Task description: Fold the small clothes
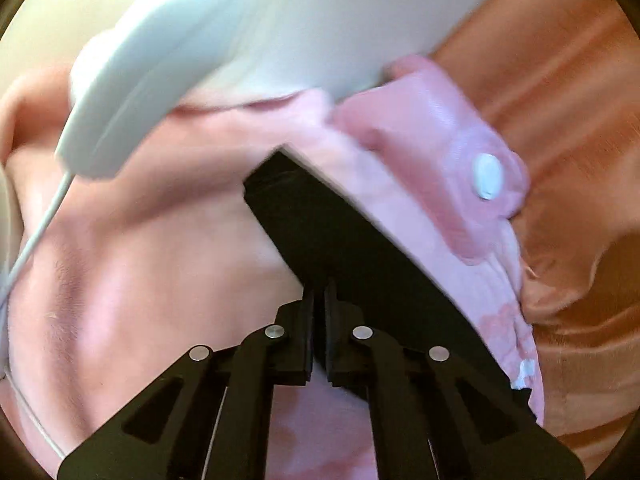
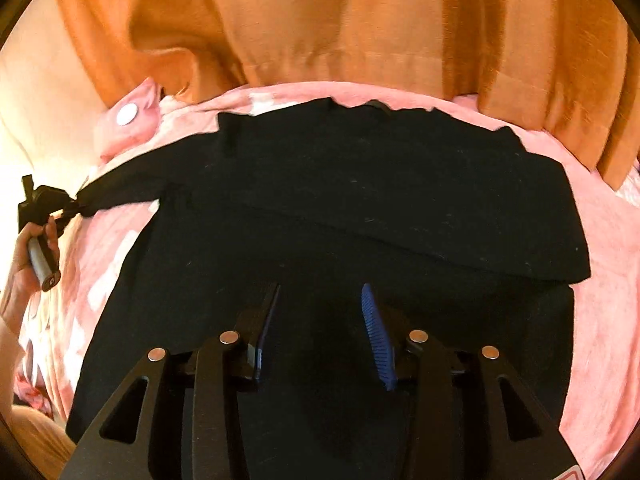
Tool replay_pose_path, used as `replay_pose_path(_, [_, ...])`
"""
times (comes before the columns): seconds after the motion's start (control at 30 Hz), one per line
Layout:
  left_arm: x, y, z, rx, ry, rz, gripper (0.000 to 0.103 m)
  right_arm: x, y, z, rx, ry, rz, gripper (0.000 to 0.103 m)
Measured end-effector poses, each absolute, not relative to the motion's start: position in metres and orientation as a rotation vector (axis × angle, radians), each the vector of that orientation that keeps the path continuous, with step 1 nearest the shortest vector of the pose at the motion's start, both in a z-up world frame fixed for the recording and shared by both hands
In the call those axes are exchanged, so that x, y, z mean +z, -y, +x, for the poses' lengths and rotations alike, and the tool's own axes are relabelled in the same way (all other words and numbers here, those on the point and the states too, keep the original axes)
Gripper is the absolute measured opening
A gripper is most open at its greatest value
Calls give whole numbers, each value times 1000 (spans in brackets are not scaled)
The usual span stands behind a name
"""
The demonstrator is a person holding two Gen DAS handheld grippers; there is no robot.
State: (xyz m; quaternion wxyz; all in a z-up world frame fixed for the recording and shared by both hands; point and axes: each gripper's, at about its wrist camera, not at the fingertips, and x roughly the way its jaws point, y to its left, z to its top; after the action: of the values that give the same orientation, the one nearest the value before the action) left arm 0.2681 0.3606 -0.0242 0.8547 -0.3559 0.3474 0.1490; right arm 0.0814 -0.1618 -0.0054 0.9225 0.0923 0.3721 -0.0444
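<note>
A black garment [image 2: 360,216] lies spread on a pink bedcover [image 2: 592,320], its far part folded over. Orange curtains [image 2: 340,20] hang past the bed's far edge. A pink pillow [image 1: 440,140] with a white button sits at the far left corner. The left gripper [image 1: 319,300], fingers pressed together, pinches the garment's left corner. The right gripper [image 2: 320,320] hovers over the near edge, fingers spread, holding nothing.
</note>
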Motion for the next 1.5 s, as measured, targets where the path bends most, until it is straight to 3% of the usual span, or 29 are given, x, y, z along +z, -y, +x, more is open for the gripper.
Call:
replay_pose_path(0.13, [40, -279, 267, 113, -628, -619, 2, 7, 174, 79, -97, -730, 245, 41])
replay_pose_path(0.27, [87, -124, 243, -274, -626, -441, 3, 28, 199, 69, -144, -663, 294, 43])
replay_pose_path(0.37, [66, -34, 224, -465, -730, -369, 6, 30, 225, 64, -174, -655, 368, 49])
replay_pose_path(0.47, [7, 32, 206, -542, -929, -314, 7, 19, 245, 65, -218, -693, 398, 49])
replay_pose_path(0.57, [-12, 20, 199, -511, -987, -417, 10, 9, 258, 64, -240, -739, 385, 49])
replay_pose_path(0.7, [8, -43, 201, -367, -899, -583, 41, 7, 269, 66, -204, -748, 386, 49])
replay_pose_path(0.93, [7, -128, 217, -164, -873, -769, 41, -2, 258, 97, -29, -763, 517, 49])
replay_pose_path(1.13, [0, -153, 212, -185, -921, -803, 41, -28, 241, 136, -37, -812, 547, 49])
replay_pose_path(1.17, [-5, -152, 214, -187, -926, -807, 41, -26, 237, 139, -36, -793, 538, 43])
replay_pose_path(1.2, [-7, -158, 213, -181, -933, -816, 41, -23, 233, 143, -29, -779, 528, 28])
replay_pose_path(1.23, [-9, -163, 211, -175, -933, -830, 41, -19, 229, 146, -17, -771, 519, 20])
replay_pose_path(1.27, [-10, -165, 212, -170, -932, -841, 41, -15, 225, 149, -2, -767, 516, 3])
replay_pose_path(1.5, [-11, -162, 216, -160, -924, -895, 41, 53, 210, 150, 65, -622, 472, 2])
